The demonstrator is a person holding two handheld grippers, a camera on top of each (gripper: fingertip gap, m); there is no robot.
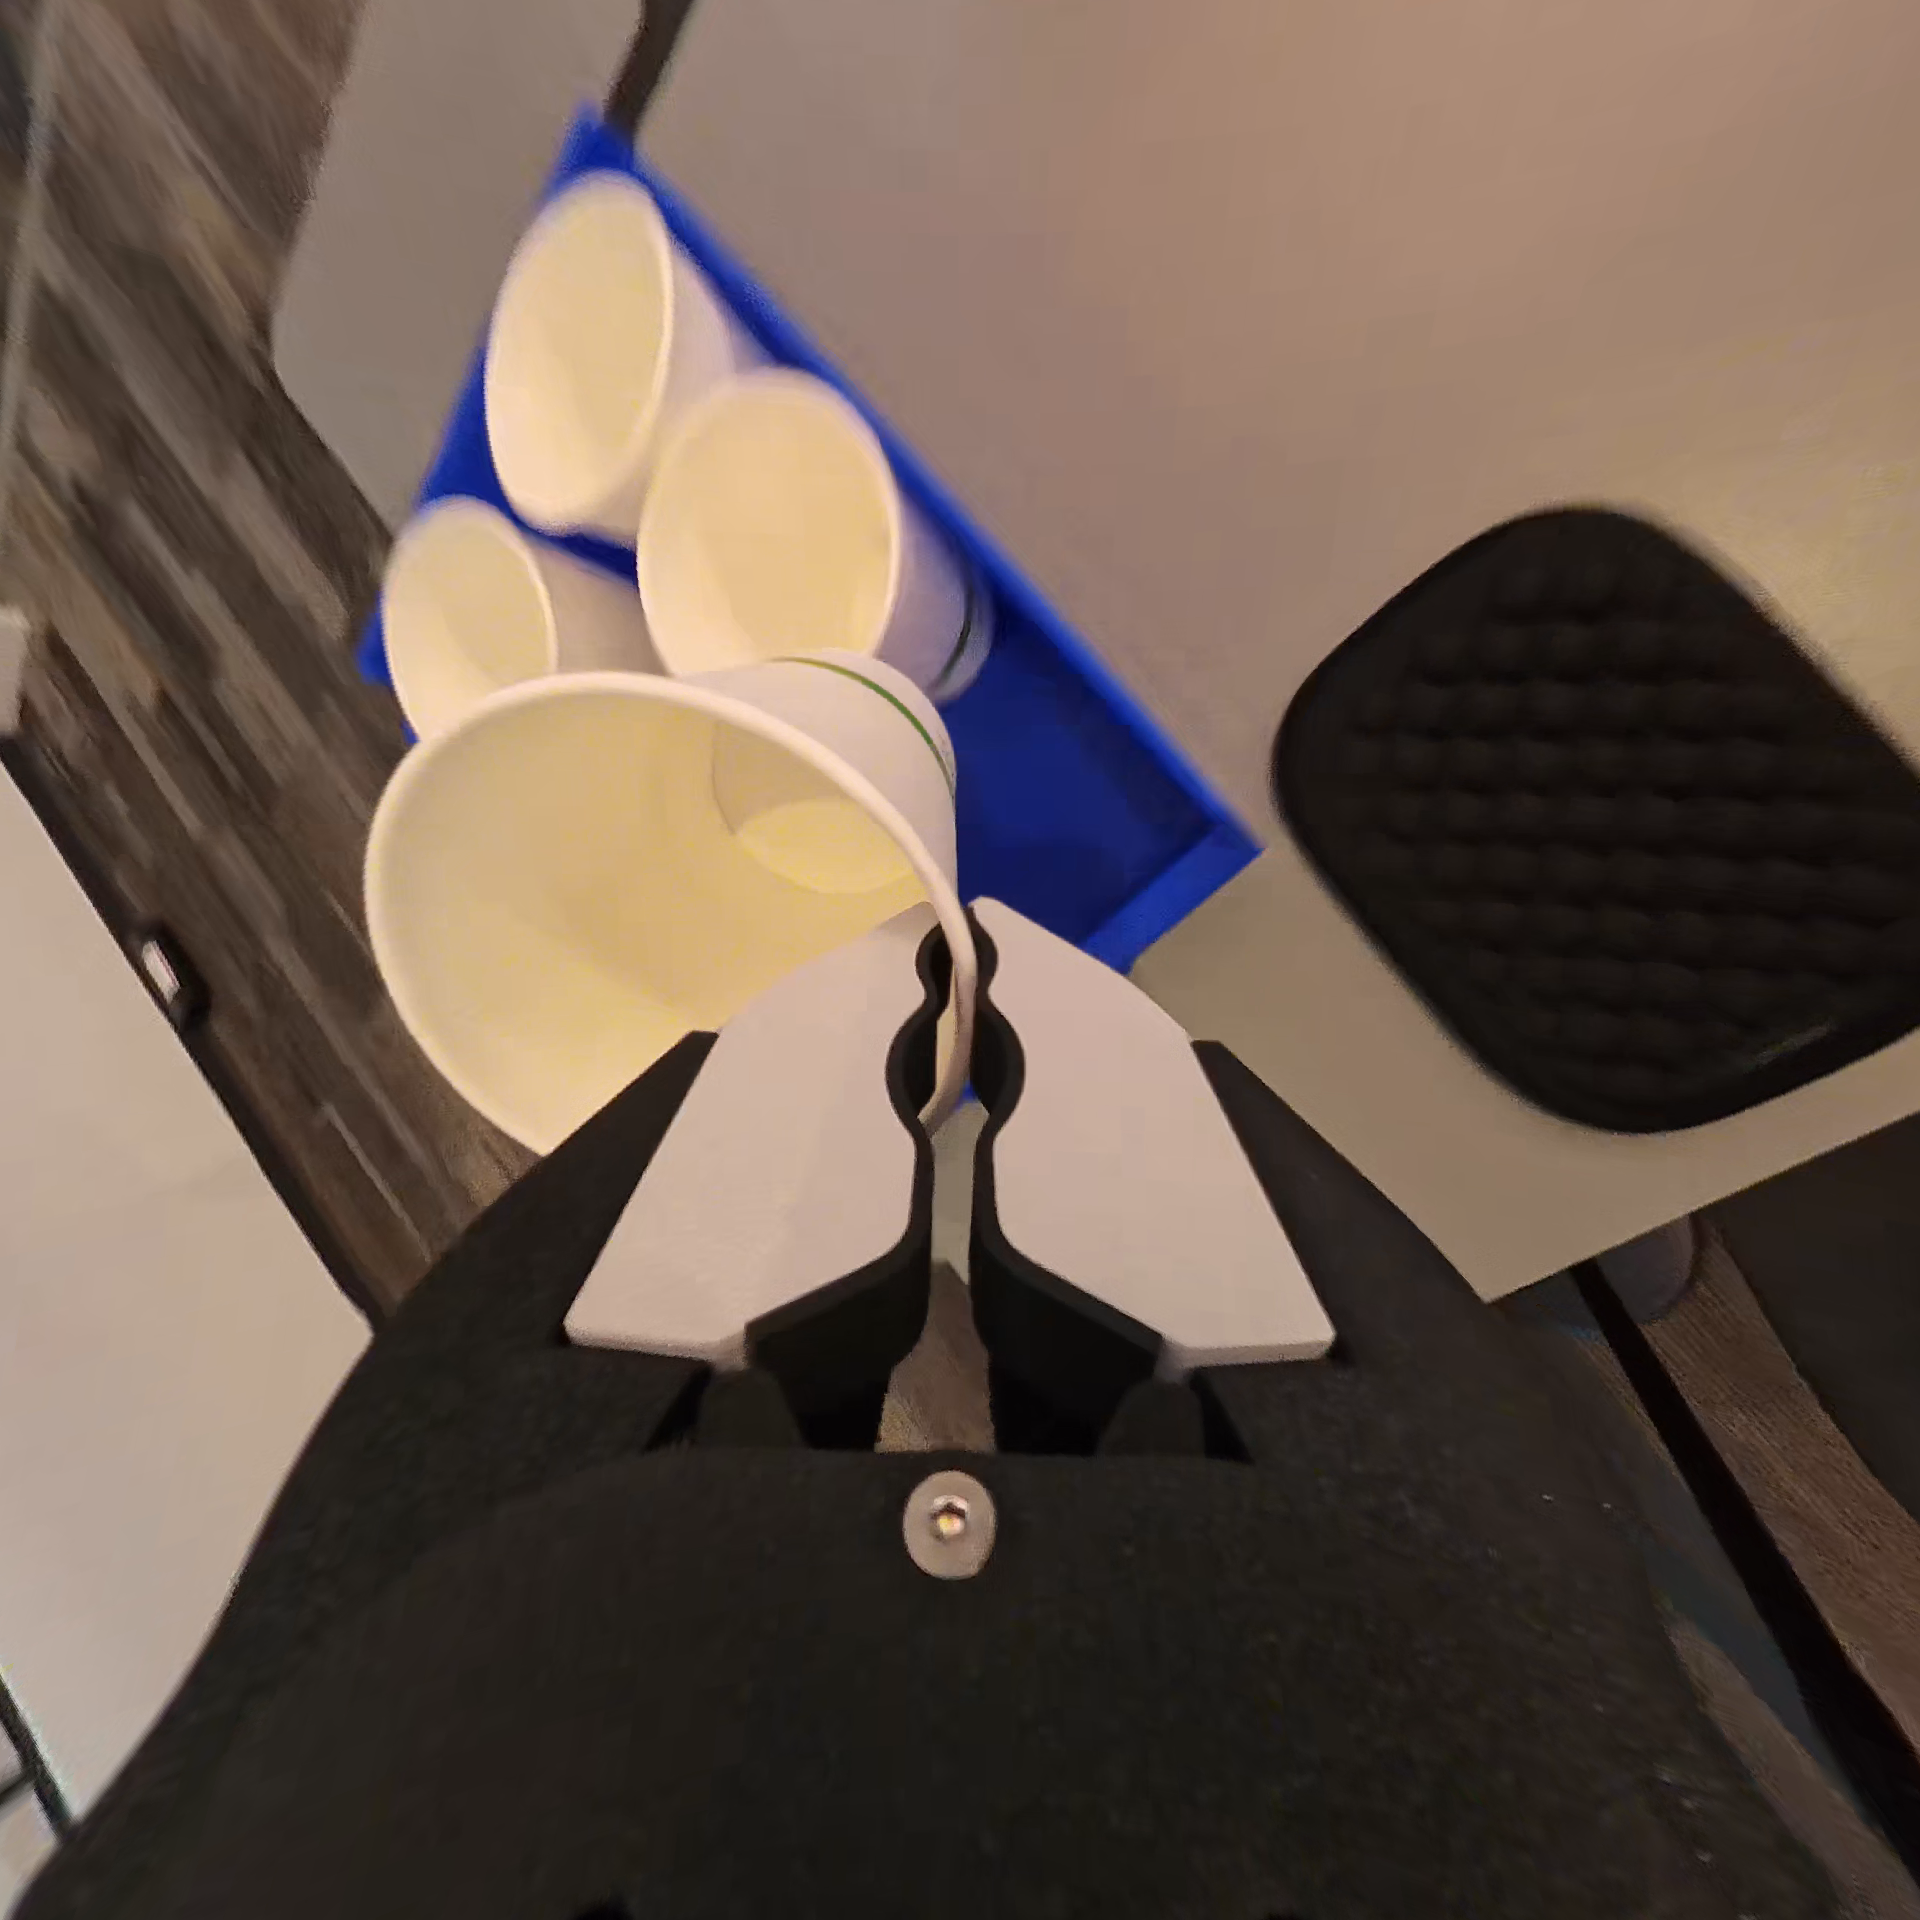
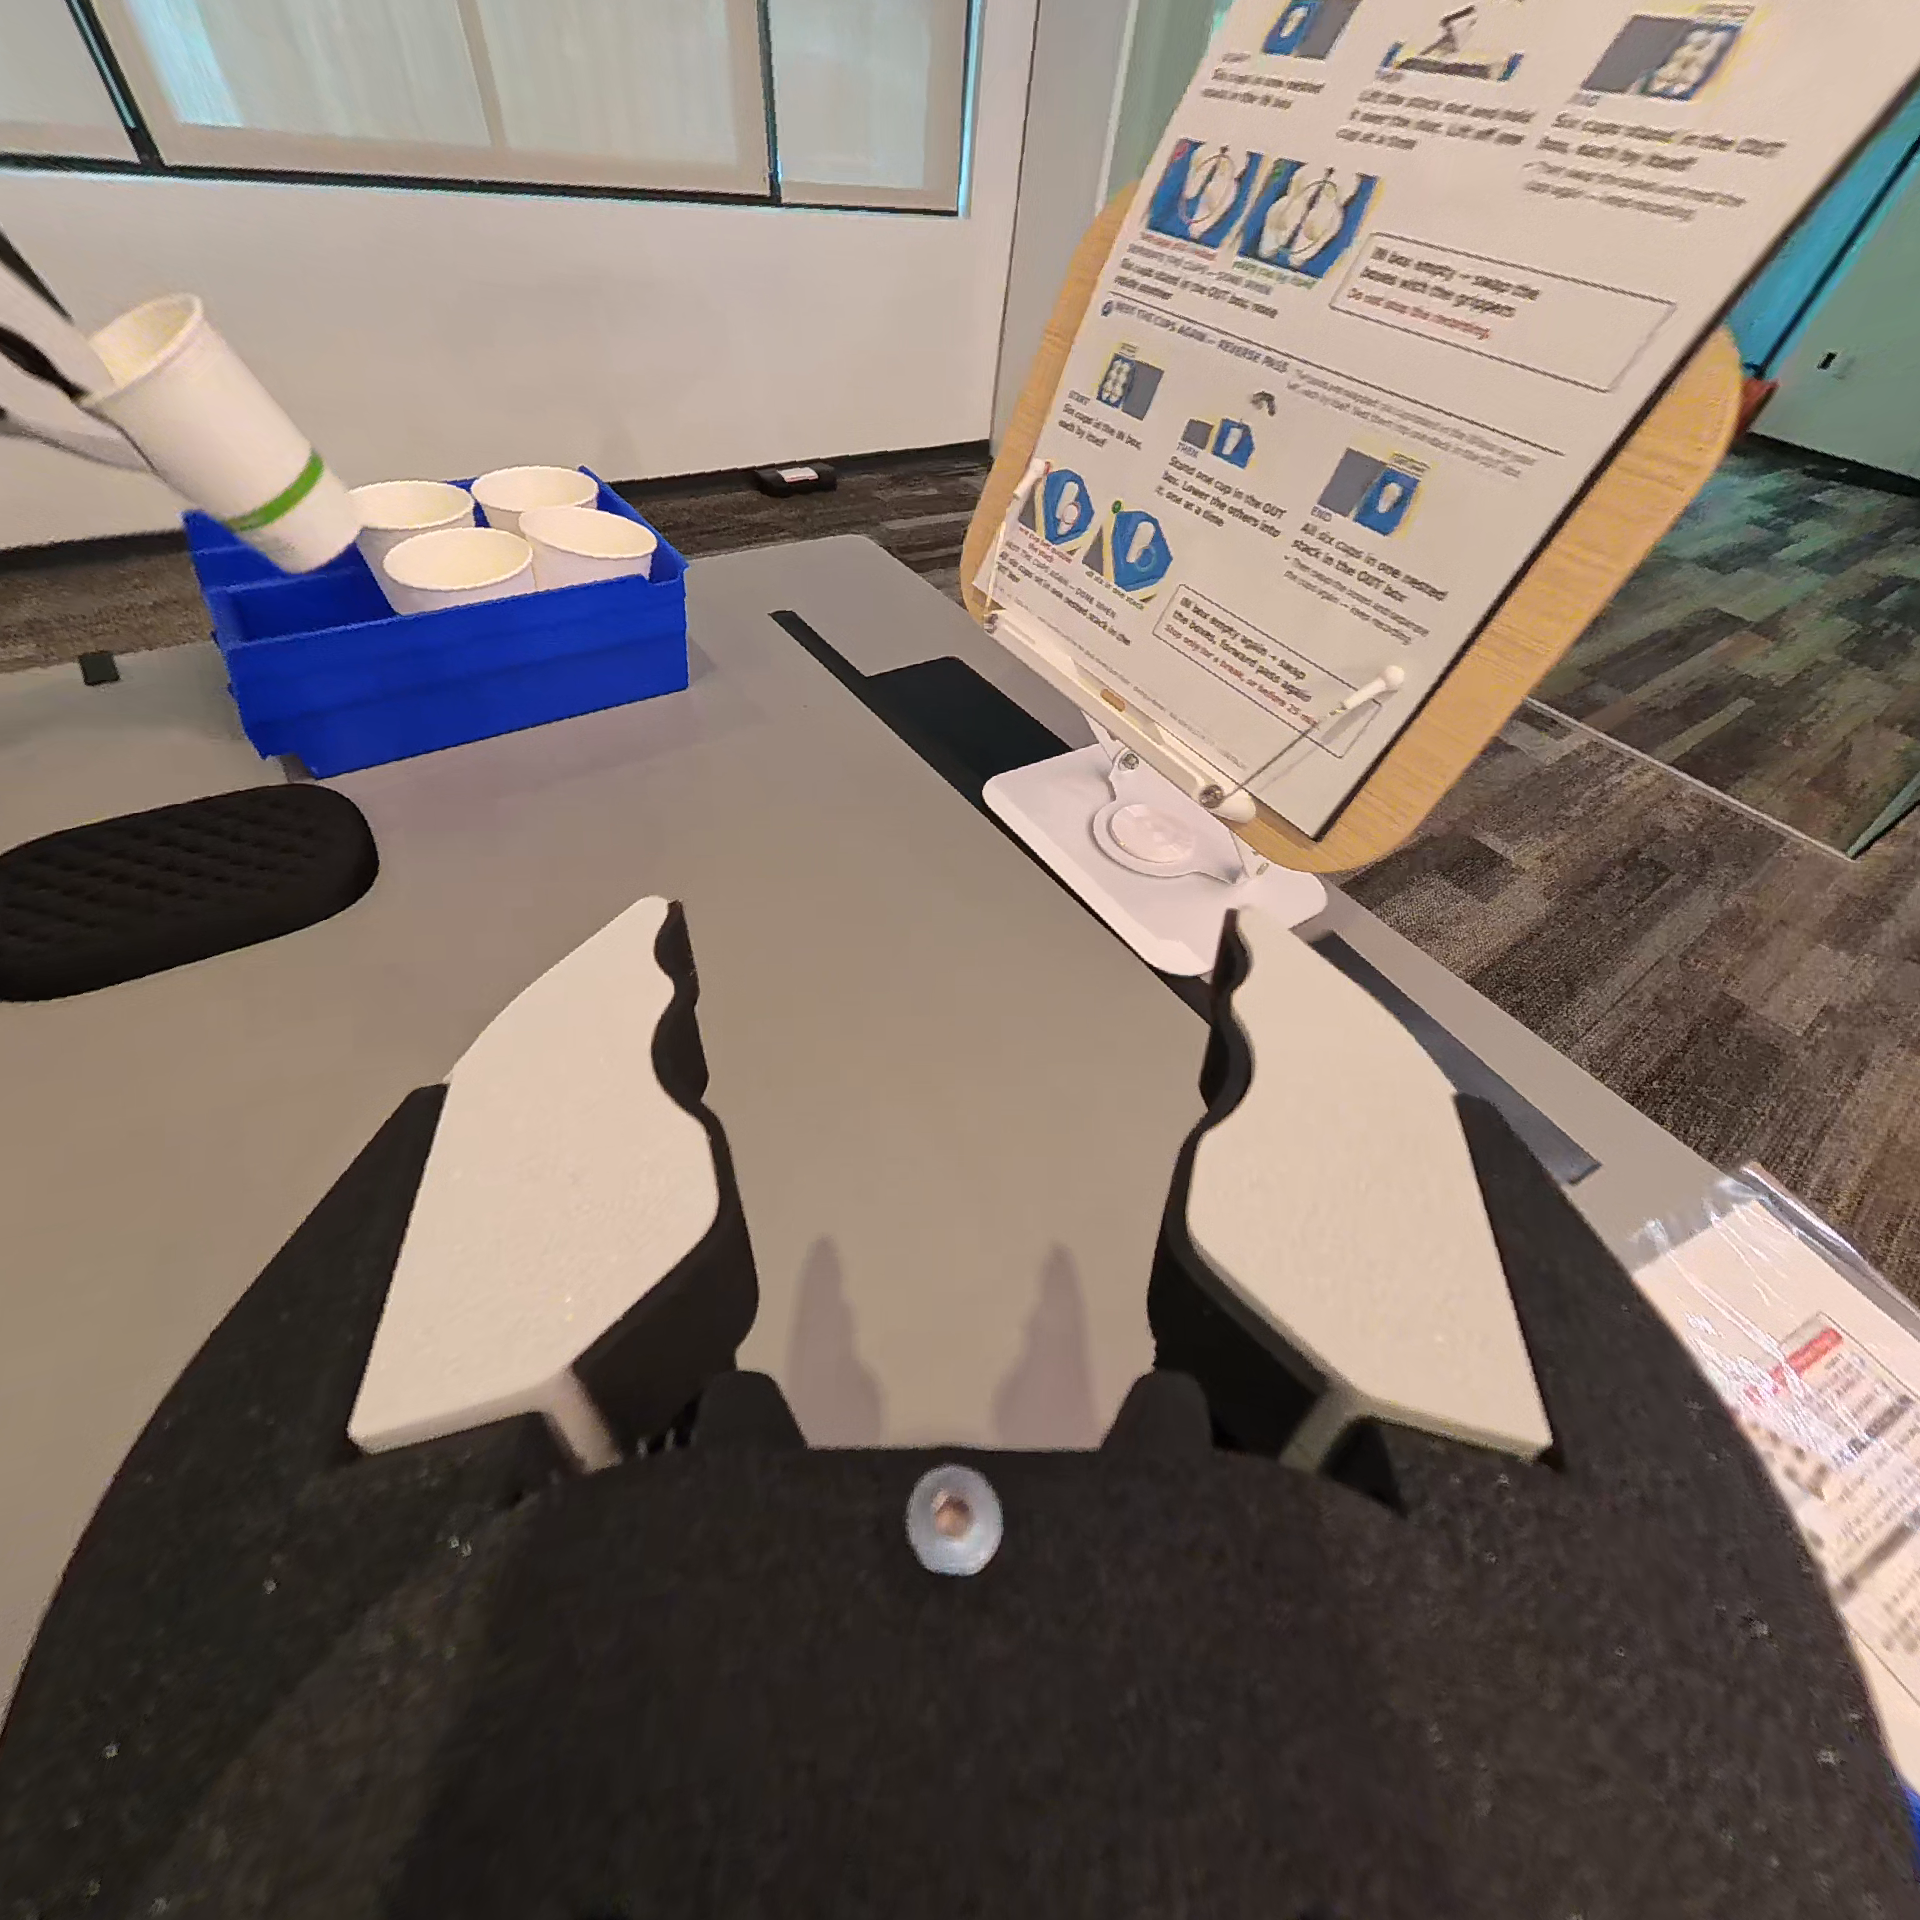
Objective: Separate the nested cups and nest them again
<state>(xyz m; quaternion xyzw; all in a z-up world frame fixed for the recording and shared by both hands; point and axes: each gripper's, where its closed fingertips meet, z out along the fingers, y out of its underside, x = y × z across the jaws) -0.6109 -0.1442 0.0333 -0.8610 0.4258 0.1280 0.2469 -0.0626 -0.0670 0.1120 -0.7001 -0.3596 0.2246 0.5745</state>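
Note:
My left gripper [image 1: 958,940] is shut on the rim of a white paper cup with a green band [image 1: 623,894]. It holds the cup tilted in the air above the near end of the blue bin [image 1: 1049,800]. In the right wrist view the held cup [image 2: 223,442] leans over the bin [image 2: 457,665], with the left gripper [image 2: 62,390] at its rim. Several white cups [image 1: 764,520] stand upright in the bin, also seen in the right wrist view [image 2: 457,569]. My right gripper [image 2: 951,940] is open and empty, low over the grey table [image 2: 831,831].
A black textured pad [image 1: 1610,810] lies on the table beside the bin; it also shows in the right wrist view [image 2: 166,883]. An instruction sheet on a wooden stand [image 2: 1403,416] stands at the right. Wrapped papers [image 2: 1797,1403] lie at the near right edge.

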